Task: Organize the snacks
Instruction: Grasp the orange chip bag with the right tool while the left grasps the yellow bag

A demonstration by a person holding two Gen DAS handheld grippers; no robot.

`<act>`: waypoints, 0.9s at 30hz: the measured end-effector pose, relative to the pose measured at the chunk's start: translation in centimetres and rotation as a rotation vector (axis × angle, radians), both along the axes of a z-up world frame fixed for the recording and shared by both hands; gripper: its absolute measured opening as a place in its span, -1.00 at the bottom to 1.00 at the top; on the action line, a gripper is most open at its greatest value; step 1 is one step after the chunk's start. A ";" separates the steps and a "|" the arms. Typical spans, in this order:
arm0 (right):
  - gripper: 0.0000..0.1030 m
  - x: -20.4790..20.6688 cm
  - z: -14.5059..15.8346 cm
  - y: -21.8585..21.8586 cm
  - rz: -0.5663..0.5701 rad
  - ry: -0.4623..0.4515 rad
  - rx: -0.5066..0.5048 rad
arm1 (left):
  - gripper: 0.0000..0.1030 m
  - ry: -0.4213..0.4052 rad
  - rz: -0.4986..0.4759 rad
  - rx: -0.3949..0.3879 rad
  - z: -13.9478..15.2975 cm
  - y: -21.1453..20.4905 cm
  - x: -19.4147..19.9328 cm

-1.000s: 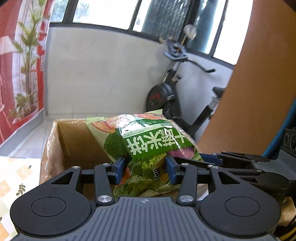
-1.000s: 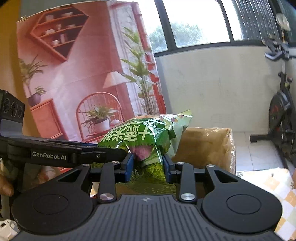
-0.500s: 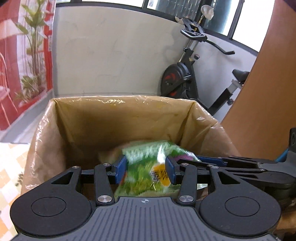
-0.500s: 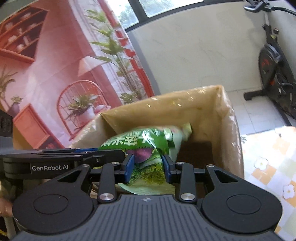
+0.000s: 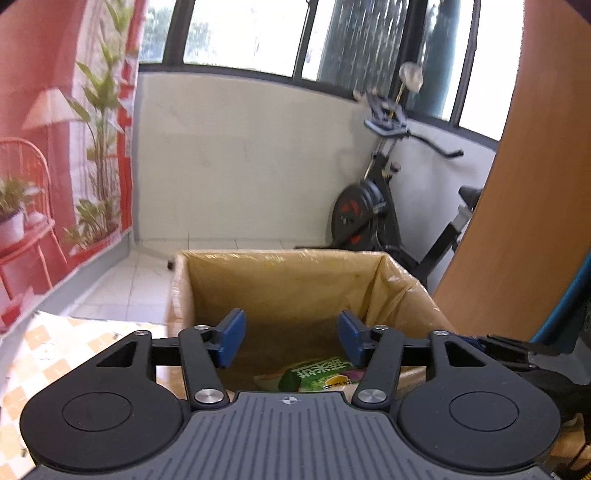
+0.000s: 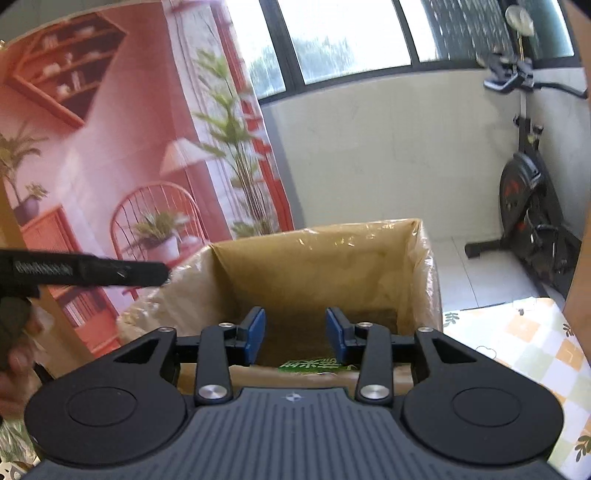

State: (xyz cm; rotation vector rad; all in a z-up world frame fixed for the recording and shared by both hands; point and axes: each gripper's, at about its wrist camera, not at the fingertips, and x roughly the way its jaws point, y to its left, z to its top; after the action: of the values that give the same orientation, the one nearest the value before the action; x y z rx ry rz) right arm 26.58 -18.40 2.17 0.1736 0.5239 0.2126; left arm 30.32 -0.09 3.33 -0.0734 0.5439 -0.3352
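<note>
Hovering right over the near edge of the cardboard box (image 5: 295, 291), the left gripper (image 5: 288, 338) has its blue pads (image 5: 231, 338) spread wide and they're opening further, with nothing pinched between them. Same story for the right gripper (image 6: 295, 334): its jaws are opening too, a bit narrower than the left, and the gap is bare, so neither one has hold of anything.

So where's the snack? The green snack bag (image 5: 319, 374) is down inside the box, lying on the bottom close to the near wall, label side up with white characters on it. From the right wrist view you only catch its top strip (image 6: 310, 363) peeking over the gripper body, still inside the box.

The box itself is lined with a clear plastic liner (image 6: 428, 266) that folds over the rim. Just beside the box, on both sides, there's a checkered tablecloth (image 6: 528, 343) with little flower prints. In the right wrist view the left gripper's finger (image 6: 92, 273) pokes in near the box's left corner, with a bit of the person's hand (image 6: 14, 354) behind it.

Further out past the box, an exercise bike (image 5: 373, 206) stands against the pale wall, a red printed backdrop (image 6: 110, 147) with plants and a chair hangs off to the left of the box, and windows (image 5: 251, 33) run along the top.
</note>
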 end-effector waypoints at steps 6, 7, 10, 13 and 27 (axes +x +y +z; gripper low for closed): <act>-0.12 -4.4 -0.7 -0.5 -0.035 -0.052 0.046 | 0.28 -0.044 0.009 -0.032 0.8 3.7 -4.2; -0.12 -5.2 -0.9 -0.5 -0.045 -0.061 0.048 | 0.29 -0.047 0.016 -0.038 0.6 4.2 -4.7; -0.12 -6.8 -1.5 -0.4 -0.065 -0.071 0.040 | 0.34 -0.076 0.059 -0.009 -0.7 5.4 -6.7; -0.12 -8.1 -2.7 0.2 -0.080 -0.064 0.013 | 0.34 -0.061 0.117 -0.009 -2.9 6.3 -7.6; -0.09 -11.0 -10.3 4.0 -0.045 0.106 -0.109 | 0.34 0.175 0.110 -0.084 -12.1 8.1 -10.1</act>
State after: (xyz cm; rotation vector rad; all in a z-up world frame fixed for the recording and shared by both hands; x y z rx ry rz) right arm 15.53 -14.43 -8.09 0.0907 0.6347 0.1305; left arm 20.25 7.99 -8.72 -0.2147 0.6964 -0.2458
